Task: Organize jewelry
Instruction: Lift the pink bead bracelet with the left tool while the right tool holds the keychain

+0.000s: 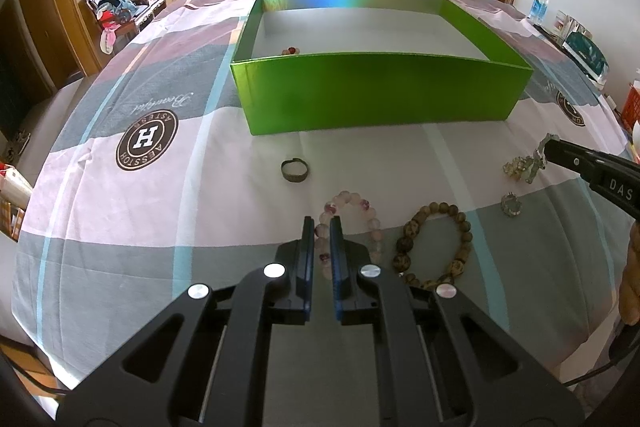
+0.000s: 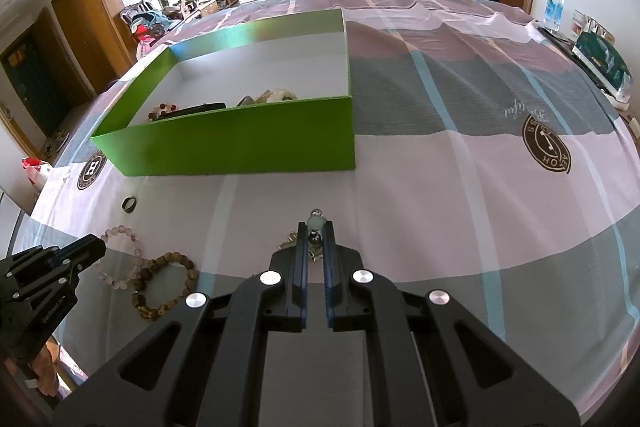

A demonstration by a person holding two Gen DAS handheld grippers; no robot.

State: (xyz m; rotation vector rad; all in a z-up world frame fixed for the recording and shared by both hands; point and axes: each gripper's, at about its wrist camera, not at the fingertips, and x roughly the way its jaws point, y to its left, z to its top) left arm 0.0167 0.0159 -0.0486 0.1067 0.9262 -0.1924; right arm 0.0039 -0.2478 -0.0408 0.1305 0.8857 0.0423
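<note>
Two bracelets lie on the cloth (image 1: 120,227) in front of the green box (image 1: 380,91): a pink one (image 1: 360,205) and a brown one (image 1: 436,247). The left gripper (image 1: 320,223) pinches the pink one's beads. The right gripper (image 2: 315,225) is clamped narrowly on a pale charm (image 2: 315,223). A ring (image 1: 295,170) lies nearer the box.

The green box's (image 1: 380,91) near wall hides most of its contents, and the right gripper (image 2: 316,227) covers a pale jewelry piece (image 2: 315,222).
</note>
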